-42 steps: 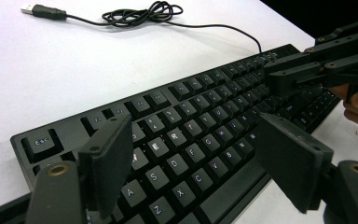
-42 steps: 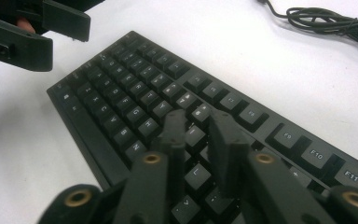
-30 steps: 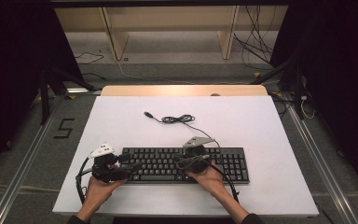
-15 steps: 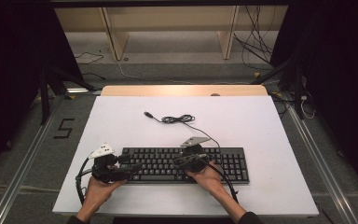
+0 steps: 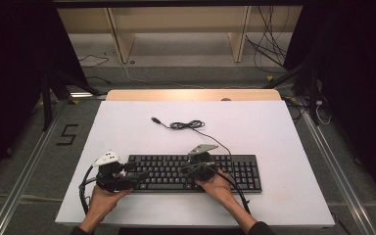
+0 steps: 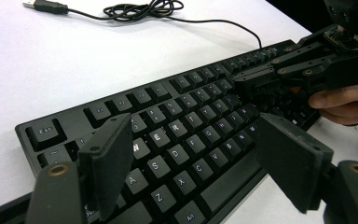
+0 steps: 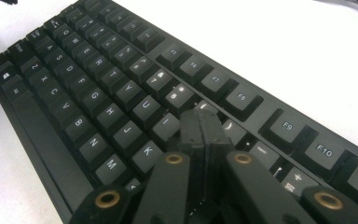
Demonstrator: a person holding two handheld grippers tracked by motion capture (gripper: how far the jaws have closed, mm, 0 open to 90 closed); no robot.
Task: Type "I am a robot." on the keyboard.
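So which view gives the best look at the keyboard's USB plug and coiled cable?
The high view: the USB plug and coiled cable lie whole on the white table beyond the keyboard. The left gripper view catches them at its top edge, partly cropped. The right gripper view looks along the keys.

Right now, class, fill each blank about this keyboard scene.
1. The right gripper, over the keyboard, has its jaws ____.
2. The left gripper has its jaws ____.
3. The cable's plug lies ____ on the white table.

Missing words: shut; open; unplugged
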